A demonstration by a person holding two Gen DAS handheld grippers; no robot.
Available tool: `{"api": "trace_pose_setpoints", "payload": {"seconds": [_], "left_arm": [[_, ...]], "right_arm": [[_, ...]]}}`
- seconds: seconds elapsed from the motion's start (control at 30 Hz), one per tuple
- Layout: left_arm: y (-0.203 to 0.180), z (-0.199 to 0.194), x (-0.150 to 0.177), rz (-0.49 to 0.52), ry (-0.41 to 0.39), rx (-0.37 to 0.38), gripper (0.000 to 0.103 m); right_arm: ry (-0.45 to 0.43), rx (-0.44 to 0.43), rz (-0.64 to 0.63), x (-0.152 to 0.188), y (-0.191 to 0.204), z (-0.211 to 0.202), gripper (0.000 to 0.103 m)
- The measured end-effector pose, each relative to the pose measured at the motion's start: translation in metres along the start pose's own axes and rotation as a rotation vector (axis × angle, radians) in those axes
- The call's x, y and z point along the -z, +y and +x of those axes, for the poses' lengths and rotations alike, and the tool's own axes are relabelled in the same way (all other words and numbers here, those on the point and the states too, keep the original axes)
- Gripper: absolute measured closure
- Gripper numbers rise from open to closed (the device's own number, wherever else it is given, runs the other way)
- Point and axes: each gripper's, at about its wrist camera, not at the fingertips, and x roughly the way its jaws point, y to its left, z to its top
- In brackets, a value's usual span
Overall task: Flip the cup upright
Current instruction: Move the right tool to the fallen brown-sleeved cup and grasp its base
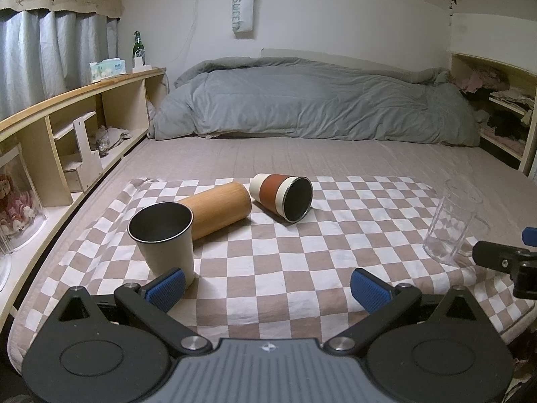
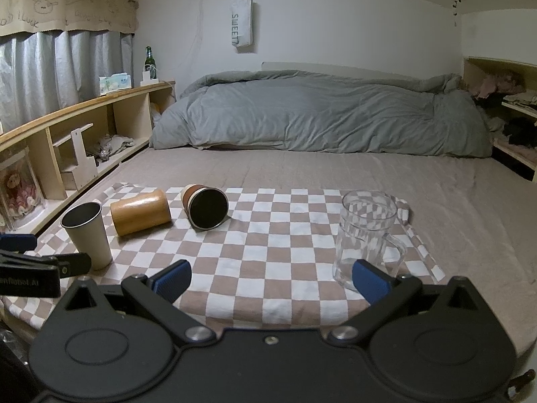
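On a checkered cloth (image 1: 268,268) on the bed, a bamboo cup (image 1: 218,210) (image 2: 141,213) and a rust-and-cream cup (image 1: 280,196) (image 2: 204,206) lie on their sides. A cream metal cup (image 1: 164,238) (image 2: 87,233) stands upright at the left. A clear glass mug (image 1: 449,221) (image 2: 367,238) stands upright at the right. My left gripper (image 1: 266,288) is open and empty, its left pad just in front of the cream cup. My right gripper (image 2: 272,282) is open and empty, its right pad close by the mug's base.
A grey duvet (image 1: 319,104) is heaped at the far end of the bed. A wooden shelf (image 1: 67,124) with a bottle (image 1: 137,45) and tissue box runs along the left. Shelves with clothes (image 1: 503,110) are at the right. The cloth's front edge is near the bed's edge.
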Motion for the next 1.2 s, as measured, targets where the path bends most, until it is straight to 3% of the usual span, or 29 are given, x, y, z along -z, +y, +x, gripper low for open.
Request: {"api": "trace_pose_setpoints", "payload": {"seconds": [0.4, 0.87, 1.2], "left_arm": [[0.009, 0.030, -0.006, -0.020, 0.012, -0.022, 0.000], [0.023, 0.066, -0.014, -0.044, 0.041, 0.007, 0.000], [0.038, 0.088, -0.019, -0.082, 0.033, 0.027, 0.000]], "right_arm": [[-0.006, -0.080, -0.126, -0.043, 0.019, 0.068, 0.000], [0.183, -0.256, -0.115, -0.113, 0.058, 0.239, 0.000], [0.316, -0.312, -0.200, -0.143, 0.095, 0.350, 0.005]]}}
